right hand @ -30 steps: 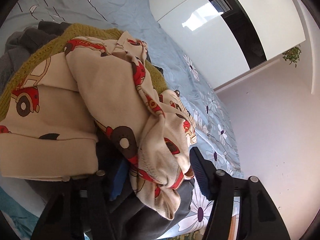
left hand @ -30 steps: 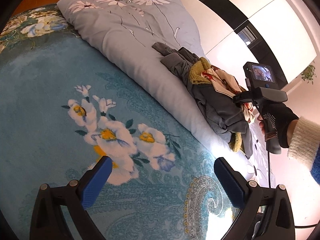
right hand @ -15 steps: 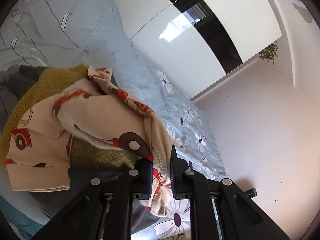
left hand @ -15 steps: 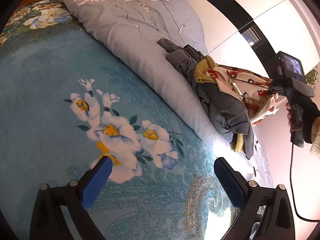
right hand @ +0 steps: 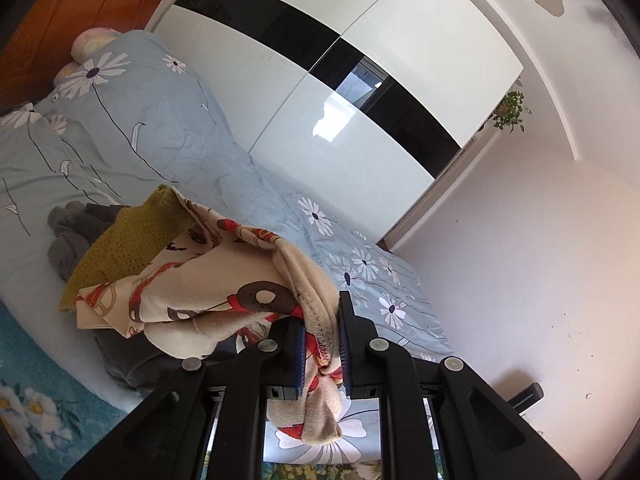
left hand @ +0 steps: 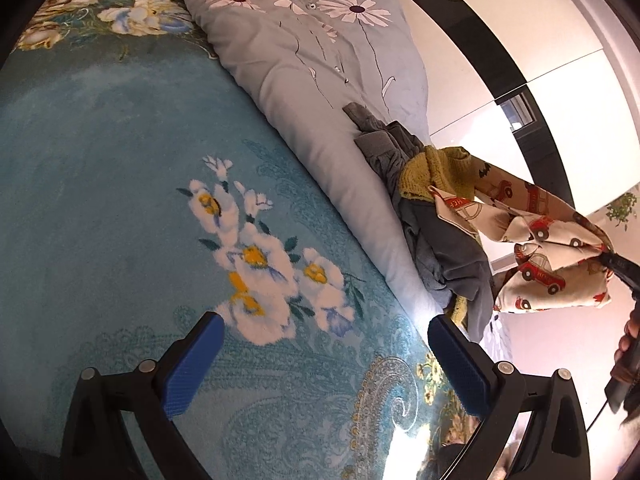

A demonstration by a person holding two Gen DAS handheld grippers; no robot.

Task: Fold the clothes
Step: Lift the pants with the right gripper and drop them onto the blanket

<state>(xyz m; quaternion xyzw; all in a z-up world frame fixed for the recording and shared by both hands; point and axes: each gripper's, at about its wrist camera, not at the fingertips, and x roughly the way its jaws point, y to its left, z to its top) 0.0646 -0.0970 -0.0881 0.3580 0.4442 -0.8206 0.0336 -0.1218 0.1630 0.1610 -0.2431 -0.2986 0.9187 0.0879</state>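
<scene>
In the left wrist view, my left gripper [left hand: 320, 360] stands wide and empty at the bottom of the frame, its blue ribbed pads over the plush teal blanket [left hand: 120, 200] with its woven white flowers. Nothing is folded yet, as far as I can judge: the pile of clothes [left hand: 432, 216] sits crumpled at centre right on the smooth grey daisy-print duvet [left hand: 312, 80], grey jersey pieces tangled with a nubbly mustard knit [left hand: 436, 168]. At the right edge the cream car-print garment [left hand: 544, 248] stretches off the pile, limp and bunched.

In the right wrist view, my right gripper [right hand: 322, 344] at bottom centre is narrowed onto a stitched edge of that car-print garment, soft fleecy cotton hanging in folds between the pads. The open-weave knit lies at centre left. Spreading and folding all remain, I'd say.
</scene>
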